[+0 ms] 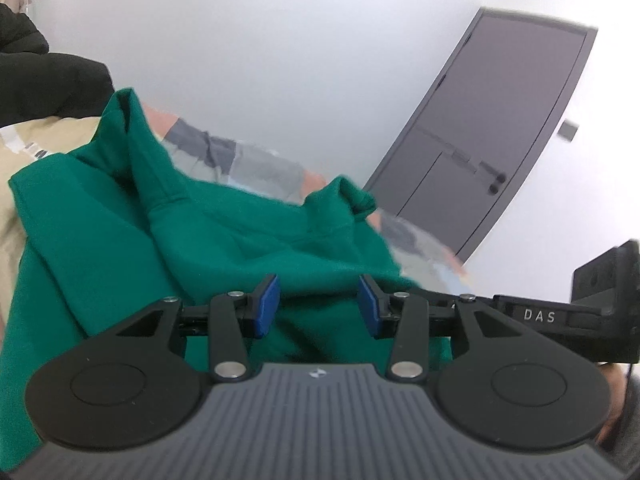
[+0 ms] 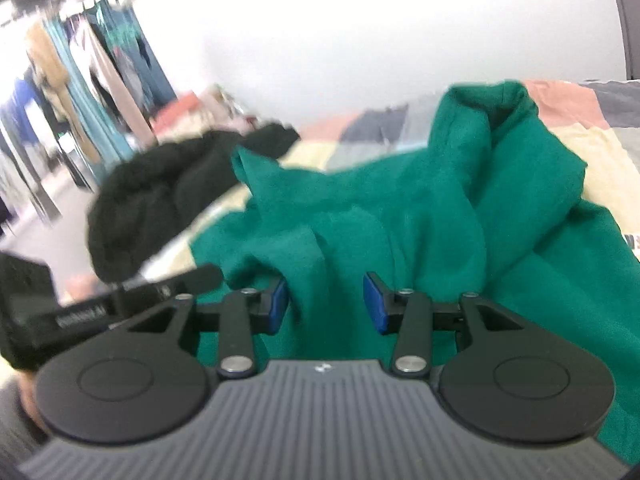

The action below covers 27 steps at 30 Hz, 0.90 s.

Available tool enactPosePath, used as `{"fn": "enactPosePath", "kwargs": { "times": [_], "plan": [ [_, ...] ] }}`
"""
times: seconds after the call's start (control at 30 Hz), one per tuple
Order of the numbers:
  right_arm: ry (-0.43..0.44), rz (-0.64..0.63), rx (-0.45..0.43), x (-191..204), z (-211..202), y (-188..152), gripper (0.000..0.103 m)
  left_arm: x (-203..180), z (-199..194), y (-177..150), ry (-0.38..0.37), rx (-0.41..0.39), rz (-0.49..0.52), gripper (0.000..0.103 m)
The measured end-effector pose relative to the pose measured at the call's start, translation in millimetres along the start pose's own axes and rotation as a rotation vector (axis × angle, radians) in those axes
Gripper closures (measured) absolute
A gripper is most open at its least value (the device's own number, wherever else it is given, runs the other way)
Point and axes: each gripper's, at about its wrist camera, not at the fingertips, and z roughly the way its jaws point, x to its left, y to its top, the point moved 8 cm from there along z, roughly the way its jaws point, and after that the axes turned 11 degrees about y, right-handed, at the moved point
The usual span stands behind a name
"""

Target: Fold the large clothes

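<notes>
Green garment [image 1: 224,236] lies rumpled mid-frame; I see left gripper [image 1: 319,306] and right gripper [image 2: 325,305] parted, gripping nothing.

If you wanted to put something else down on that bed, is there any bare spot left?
Some. A cream patch of the patchwork bedspread shows right of the rumpled green sweatshirt, and grey and pink squares lie beyond it toward the grey door. The middle is crowded: the sweatshirt spreads wide, with a black fuzzy garment on its other side.
</notes>
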Motion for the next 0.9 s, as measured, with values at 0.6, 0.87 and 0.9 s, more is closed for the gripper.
{"fn": "enactPosePath", "kwargs": {
  "times": [0.6, 0.87, 0.9],
  "plan": [
    [0.062, -0.002, 0.104, -8.7, 56.8, -10.9, 0.061, 8.1, 17.5, 3.9, 0.022, 0.027, -0.023, 0.054],
    [-0.006, -0.116, 0.223, -1.3, 75.9, -42.7, 0.062, 12.9, 27.9, -1.7, 0.054, 0.057, -0.004, 0.054],
    [-0.007, -0.117, 0.226, -0.8, 76.2, -43.3, 0.062, 14.3, 31.0, -3.5, 0.065, 0.066, -0.001, 0.054]
  ]
}}
